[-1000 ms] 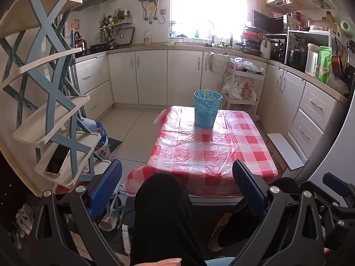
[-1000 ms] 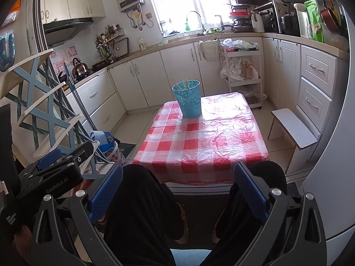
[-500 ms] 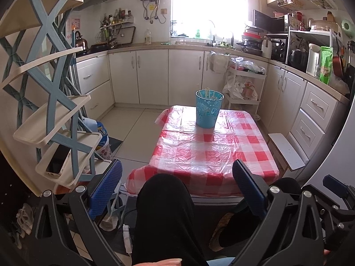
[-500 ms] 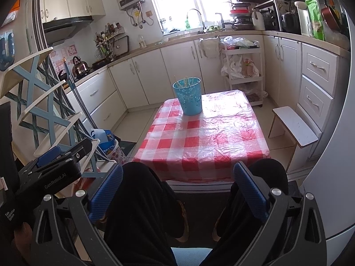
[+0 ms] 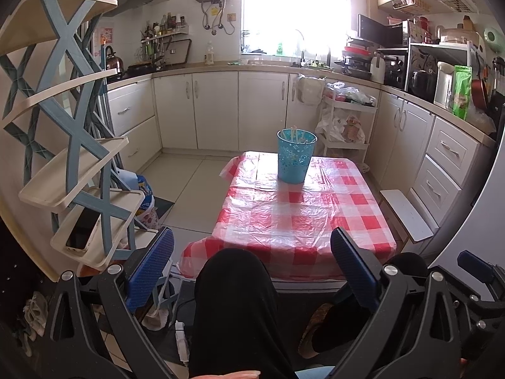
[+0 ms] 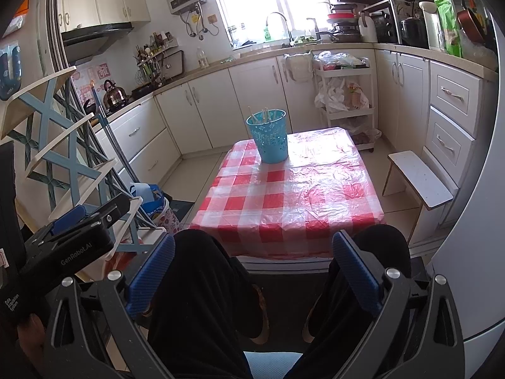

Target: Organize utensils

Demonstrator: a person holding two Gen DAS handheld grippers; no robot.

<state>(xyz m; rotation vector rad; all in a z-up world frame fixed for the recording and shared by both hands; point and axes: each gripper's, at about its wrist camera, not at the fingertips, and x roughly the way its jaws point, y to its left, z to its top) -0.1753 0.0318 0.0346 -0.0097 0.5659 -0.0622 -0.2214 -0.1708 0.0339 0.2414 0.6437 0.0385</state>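
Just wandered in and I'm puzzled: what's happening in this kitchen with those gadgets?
A seated person holds a pair of tongs in each hand, the left tongs and the right tongs, both open and empty, above the knees. Ahead is a low table under a red checked cloth. At its far end stands a blue basket with chopsticks sticking out. Nothing is being touched right now.

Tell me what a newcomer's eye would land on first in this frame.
The red-and-white checked tablecloth dominates the middle of the kitchen, with a blue perforated bin holding chopsticks standing at its far end. In the foreground both grippers, left gripper and right gripper, are wide open and empty over the seated person's black-trousered knees.
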